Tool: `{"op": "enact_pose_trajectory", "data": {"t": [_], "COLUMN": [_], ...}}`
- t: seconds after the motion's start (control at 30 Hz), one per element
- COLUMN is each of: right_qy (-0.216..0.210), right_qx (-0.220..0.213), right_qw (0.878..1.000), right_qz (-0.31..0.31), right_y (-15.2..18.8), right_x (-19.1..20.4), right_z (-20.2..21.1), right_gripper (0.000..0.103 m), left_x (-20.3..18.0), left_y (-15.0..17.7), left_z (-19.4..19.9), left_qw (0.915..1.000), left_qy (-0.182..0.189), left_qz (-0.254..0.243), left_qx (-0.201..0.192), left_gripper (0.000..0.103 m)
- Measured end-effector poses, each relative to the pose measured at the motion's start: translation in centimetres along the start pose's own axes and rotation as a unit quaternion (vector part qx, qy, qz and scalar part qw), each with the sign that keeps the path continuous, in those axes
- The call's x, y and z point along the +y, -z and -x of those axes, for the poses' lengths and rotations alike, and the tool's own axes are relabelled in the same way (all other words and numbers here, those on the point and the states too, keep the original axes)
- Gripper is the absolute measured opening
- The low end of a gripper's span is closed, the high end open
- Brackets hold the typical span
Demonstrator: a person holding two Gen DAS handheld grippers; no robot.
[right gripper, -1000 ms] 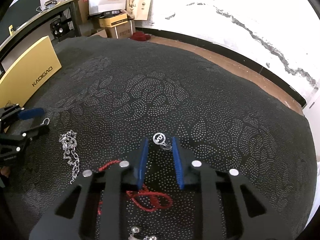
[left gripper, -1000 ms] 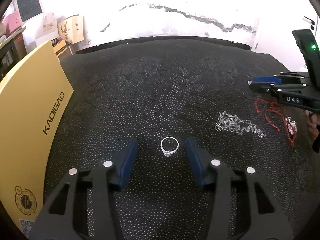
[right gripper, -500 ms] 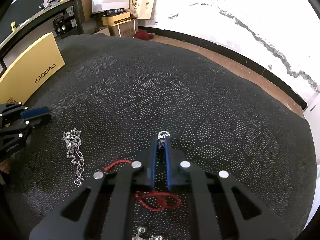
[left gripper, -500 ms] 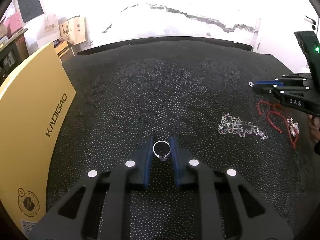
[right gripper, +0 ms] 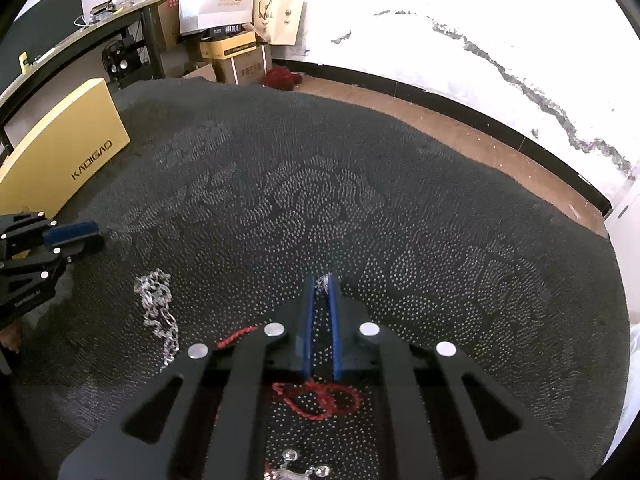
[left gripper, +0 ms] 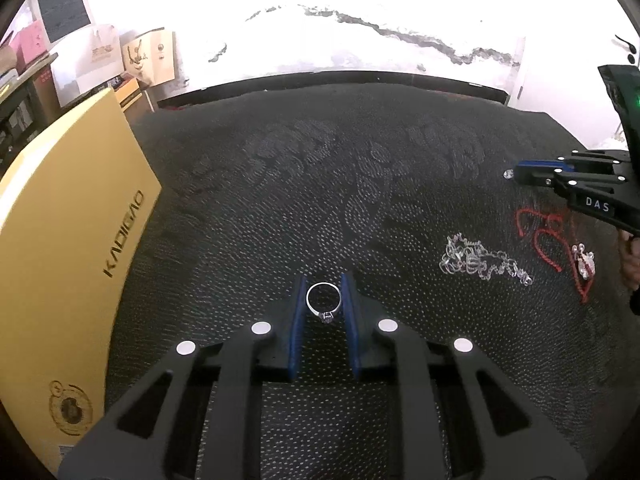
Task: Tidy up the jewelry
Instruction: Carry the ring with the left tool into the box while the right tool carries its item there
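The left gripper (left gripper: 323,289) has been closed onto the ring (left gripper: 323,299), now pinched between its pads above the worktop (left gripper: 360,184). The right gripper (right gripper: 322,282) has likewise been closed on a small silver charm (right gripper: 322,280); both pieces appear ready for carrying.

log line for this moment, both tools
left tool: shut on ring | right tool: shut on small silver piece | chain: on cloth
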State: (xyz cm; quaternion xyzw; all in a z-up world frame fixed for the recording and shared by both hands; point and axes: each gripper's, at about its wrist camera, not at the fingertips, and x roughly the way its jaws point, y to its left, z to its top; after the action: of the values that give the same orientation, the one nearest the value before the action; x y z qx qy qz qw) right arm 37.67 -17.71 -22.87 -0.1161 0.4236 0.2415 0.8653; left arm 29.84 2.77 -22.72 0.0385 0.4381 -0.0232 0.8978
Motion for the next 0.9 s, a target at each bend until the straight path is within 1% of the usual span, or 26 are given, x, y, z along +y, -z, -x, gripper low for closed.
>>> {"op": "enact_pose_trajectory", "data": {"t": [0.27,0.47,0.63,0.73,0.9], "right_qy": [0.000,-0.004,-0.012,-0.011,-0.017], "right_qx": [-0.022,-0.043,-0.060,-0.067,-0.085], "right_qw": [1.000,0.999,0.998,0.997,0.994], "right_qz": [0.005,0.009,0.014,0.034,0.068], "right_y": [-1.6,-3.5,-5.3,-6.8,-9.5], "right_x": [1.1,3.4,6.4,8.7,13.5], "right_z": [2.7,5.6,8.5,10.5,14.2], "right_gripper": [0.008,0.008,0.008,0.008,0.008], "left_x": [1.5,2.6,3.8,5.1,7.8], "left_y": [-1.2,-1.7,-1.8,-2.2,-2.7], "left_z": [2.8,5.6,8.4,10.4,14.8], "left_qw": [0.9998,0.9996,0.9992,0.9986,0.9971], "left_qy": [-0.009,-0.015,-0.020,-0.021,-0.031], "left_qz": [0.003,0.009,0.011,0.023,0.032], "left_qx": [-0.019,-0.025,-0.034,-0.042,-0.062], "left_gripper": [0.018,0.018,0.018,0.018,0.018]}}
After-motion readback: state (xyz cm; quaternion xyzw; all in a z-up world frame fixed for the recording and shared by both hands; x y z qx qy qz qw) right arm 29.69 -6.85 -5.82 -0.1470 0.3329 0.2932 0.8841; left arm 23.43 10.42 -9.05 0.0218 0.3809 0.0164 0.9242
